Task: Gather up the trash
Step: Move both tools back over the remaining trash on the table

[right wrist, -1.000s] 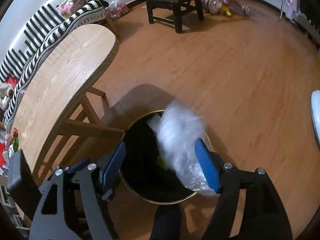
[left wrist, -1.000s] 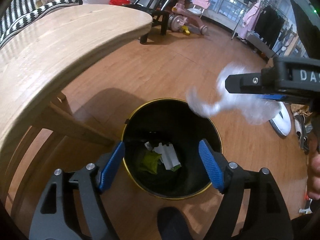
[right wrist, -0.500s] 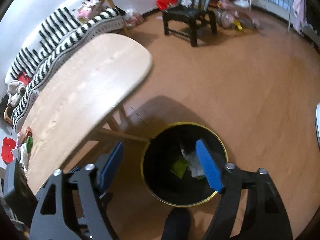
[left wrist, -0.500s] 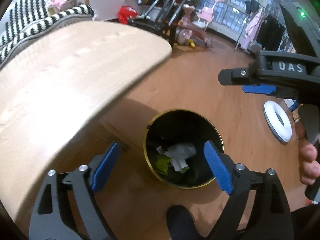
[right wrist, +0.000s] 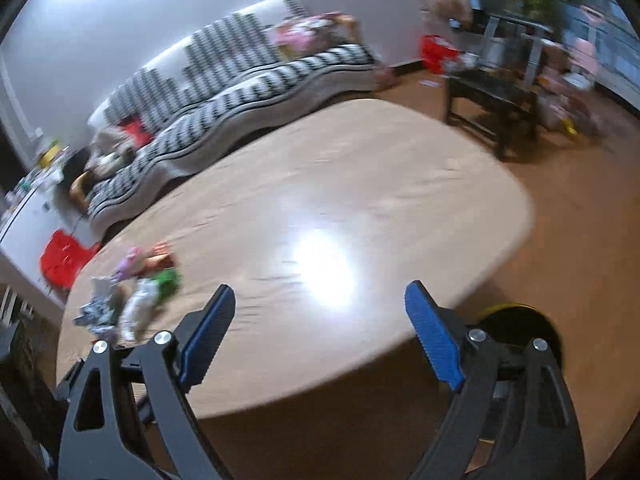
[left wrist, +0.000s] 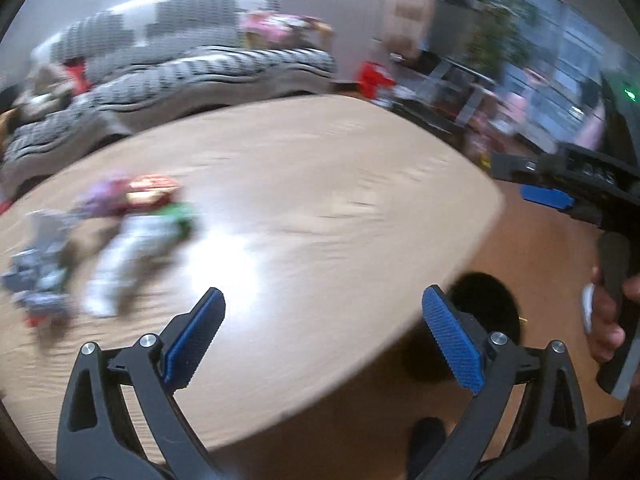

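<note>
Opening, both empty: left gripper (left wrist: 323,332), right gripper (right wrist: 320,334); blurred trash (left wrist: 120,240), probably wrappers.

A light wooden table (right wrist: 360,184) with rounded corners is seen across the middle of both views, and a bright glare of light is reflected on its top. Behind it, in the upper left of the frame, a sofa (right wrist: 240,92) covered in black-and-white zigzag fabric is set against a plain pale wall (right wrist: 120,20). A brown wooden floor (right wrist: 580,216) is seen to the right. A dark low table (right wrist: 496,104) is placed on it in the upper right. Large windows (left wrist: 560,52) and a leafy plant (left wrist: 492,36) are shown blurred at the upper right of the left wrist view. A red object (right wrist: 60,260) is seen at the left edge.
</note>
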`<state>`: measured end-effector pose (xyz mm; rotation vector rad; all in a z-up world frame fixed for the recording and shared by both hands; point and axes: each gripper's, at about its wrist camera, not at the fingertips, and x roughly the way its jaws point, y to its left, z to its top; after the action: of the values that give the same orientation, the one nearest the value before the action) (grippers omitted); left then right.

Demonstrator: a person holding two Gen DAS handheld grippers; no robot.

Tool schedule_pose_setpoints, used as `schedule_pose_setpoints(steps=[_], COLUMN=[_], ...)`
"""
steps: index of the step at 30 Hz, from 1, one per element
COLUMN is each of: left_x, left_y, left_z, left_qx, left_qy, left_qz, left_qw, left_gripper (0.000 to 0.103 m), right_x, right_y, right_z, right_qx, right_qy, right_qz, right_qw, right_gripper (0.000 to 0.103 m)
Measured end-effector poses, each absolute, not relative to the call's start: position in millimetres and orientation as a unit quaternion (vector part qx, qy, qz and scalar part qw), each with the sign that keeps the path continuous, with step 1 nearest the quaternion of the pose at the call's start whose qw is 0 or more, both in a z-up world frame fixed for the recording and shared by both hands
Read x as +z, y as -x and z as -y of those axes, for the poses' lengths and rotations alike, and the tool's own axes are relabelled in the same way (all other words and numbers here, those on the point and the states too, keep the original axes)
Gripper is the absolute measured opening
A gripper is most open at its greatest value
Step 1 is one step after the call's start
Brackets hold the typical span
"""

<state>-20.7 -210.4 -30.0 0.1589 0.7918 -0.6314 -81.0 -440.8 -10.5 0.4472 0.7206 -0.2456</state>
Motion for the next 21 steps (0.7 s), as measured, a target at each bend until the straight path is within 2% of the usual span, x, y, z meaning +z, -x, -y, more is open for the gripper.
schedule_pose_setpoints(steps=[9,17,21], left_x=[-11,-15,-21], left_y=[-38,-58,-71], left_z=[57,-8,-17], left_qx=[-0.163,-0.114,-0.104], left_qy=[0.005,0.005,0.001], left_qz=[-0.383,-0.388,-0.392], left_qw=[0.909,0.915,0.914], left_gripper=[0.096,0.096,0.096], right_x=[-4,-20,-32], right_y=[-8,-56,-73], right_z=[307,227,209], right_qx=[-0.021,0.031,0.042], right_qy=[-0.18,-0.158,-0.154], right_qz=[-0.366,-0.39,-0.404], right_qw=[0.913,0.907,0.901], right_gripper=[0.084,0.084,0.084])
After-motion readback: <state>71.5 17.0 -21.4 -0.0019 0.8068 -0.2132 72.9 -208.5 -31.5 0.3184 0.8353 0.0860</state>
